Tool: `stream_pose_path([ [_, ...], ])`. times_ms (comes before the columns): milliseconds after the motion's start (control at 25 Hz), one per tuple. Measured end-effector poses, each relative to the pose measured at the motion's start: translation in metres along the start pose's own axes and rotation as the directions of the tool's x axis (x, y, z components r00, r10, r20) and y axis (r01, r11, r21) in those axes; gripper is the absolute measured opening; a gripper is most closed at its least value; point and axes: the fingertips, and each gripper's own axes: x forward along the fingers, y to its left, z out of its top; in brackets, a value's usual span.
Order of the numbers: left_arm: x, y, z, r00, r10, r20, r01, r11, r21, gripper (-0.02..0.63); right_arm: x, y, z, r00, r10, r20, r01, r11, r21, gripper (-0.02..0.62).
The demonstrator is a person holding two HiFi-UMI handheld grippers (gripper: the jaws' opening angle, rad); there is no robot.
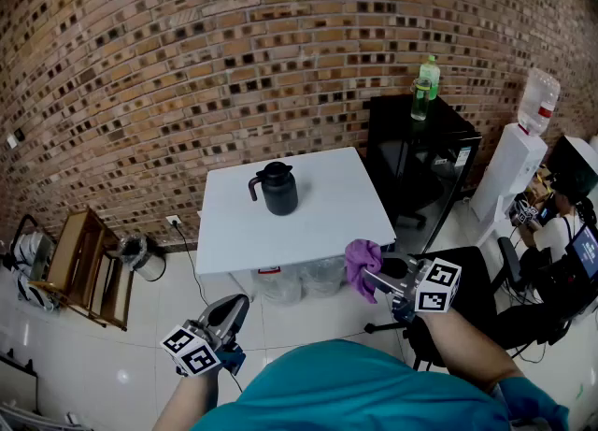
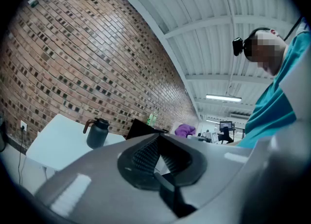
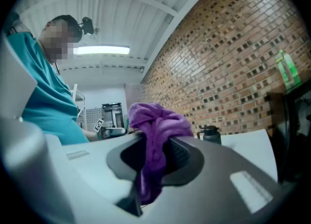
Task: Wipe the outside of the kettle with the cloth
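One dark kettle, lidded, upright on the white table

Bright, even light from ceiling strip lamps filled the room. The white bench carried almost no shadow, and small glints dotted the glossy floor tiles. Fisheye lenses bowed the brick wall. Black rings framed both gripper views, where the left claw loomed soft.
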Motion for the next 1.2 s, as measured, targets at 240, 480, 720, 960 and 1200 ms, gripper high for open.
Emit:
stream_pose_path([
  [240,0.037,0.002,-0.004,0.998,0.059,-0.011,-0.059,0.998,0.019,0.002,-0.004,-0.036,0.011,1.0,0.009,0.007,-0.009,1.0,0.01,0.064],
  [480,0.066,0.072,-0.004,0.989,0.129,-0.077,-0.122,0.989,0.088,0.074,0.024,-0.075,0.01,1.0,0.012,0.019,-0.013,1.0,0.024,0.064],
  [720,0.122,0.22,0.008,0.979,0.094,-0.181,-0.066,0.985,0.158,0.171,0.104,-0.141,0.008,0.998,-0.051,0.021,0.05,0.998,0.029,0.064],
  [960,0.203,0.356,0.014,0.935,0.001,-0.355,0.054,0.988,0.145,0.252,0.183,-0.227,0.031,0.979,-0.195,0.05,0.19,0.977,0.095,0.064],
  [1200,0.291,0.413,-0.035,0.809,-0.052,-0.586,0.272,0.917,0.293,0.293,0.221,-0.279,0.044,0.969,-0.246,-0.016,0.246,0.963,0.108,0.064],
])
